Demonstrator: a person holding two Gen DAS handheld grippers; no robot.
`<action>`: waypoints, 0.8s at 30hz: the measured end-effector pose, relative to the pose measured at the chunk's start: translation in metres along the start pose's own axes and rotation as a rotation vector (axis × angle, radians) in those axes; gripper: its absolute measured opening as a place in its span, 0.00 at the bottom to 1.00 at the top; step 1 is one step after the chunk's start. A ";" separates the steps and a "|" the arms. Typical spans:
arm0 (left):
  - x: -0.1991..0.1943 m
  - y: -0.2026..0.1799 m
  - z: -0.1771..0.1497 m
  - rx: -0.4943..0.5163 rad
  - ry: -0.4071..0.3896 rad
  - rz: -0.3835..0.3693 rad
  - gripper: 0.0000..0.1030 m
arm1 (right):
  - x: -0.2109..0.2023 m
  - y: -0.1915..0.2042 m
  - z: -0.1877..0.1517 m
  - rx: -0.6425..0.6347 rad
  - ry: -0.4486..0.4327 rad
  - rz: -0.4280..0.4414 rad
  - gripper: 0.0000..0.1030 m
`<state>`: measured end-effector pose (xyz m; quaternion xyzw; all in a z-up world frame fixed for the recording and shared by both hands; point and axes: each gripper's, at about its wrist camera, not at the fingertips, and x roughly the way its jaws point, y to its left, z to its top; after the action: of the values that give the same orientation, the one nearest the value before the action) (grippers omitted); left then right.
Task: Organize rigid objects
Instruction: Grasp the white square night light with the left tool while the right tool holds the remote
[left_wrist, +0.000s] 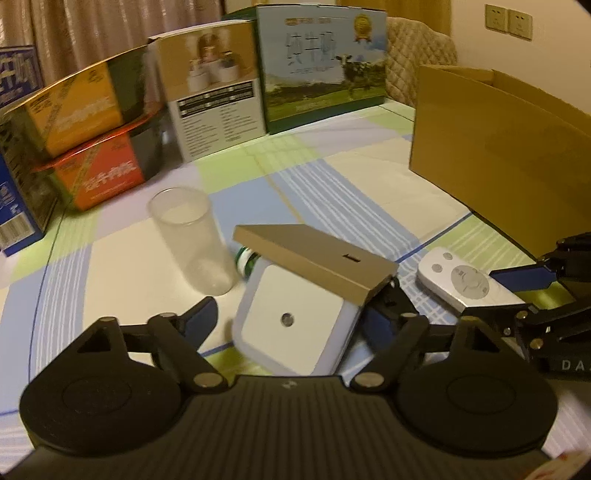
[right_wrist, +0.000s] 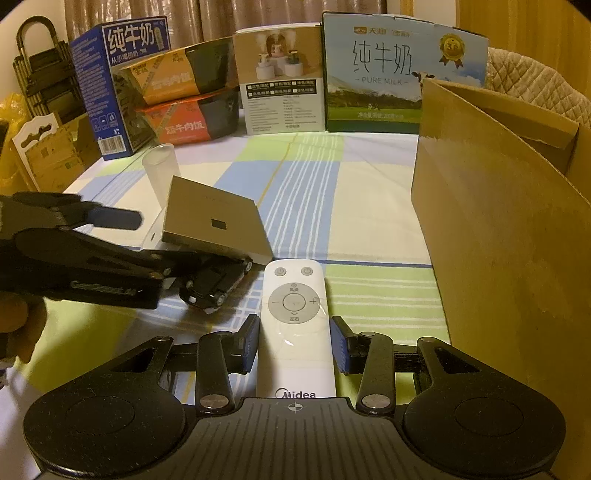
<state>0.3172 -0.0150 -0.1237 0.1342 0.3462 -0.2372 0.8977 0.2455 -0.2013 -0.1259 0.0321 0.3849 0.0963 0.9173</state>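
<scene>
Between the spread fingers of the right gripper lies a white Midea remote control, ungrasped, flat on the checked tablecloth. Left gripper, also released, straddles a white square device under a tan flat box. Farther off stands a frosted plastic cup; an open cardboard box sits right.
</scene>
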 end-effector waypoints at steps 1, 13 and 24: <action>0.001 0.000 0.001 0.004 0.003 -0.012 0.68 | 0.000 0.000 0.000 0.001 0.002 -0.001 0.36; -0.036 -0.017 -0.014 -0.124 0.091 0.021 0.65 | -0.020 0.001 -0.010 0.011 0.011 -0.006 0.36; -0.095 -0.059 -0.054 -0.181 0.091 0.052 0.64 | -0.064 0.008 -0.045 0.004 0.014 -0.007 0.36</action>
<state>0.1949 -0.0115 -0.1025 0.0723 0.4031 -0.1752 0.8953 0.1686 -0.2073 -0.1115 0.0321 0.3918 0.0925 0.9148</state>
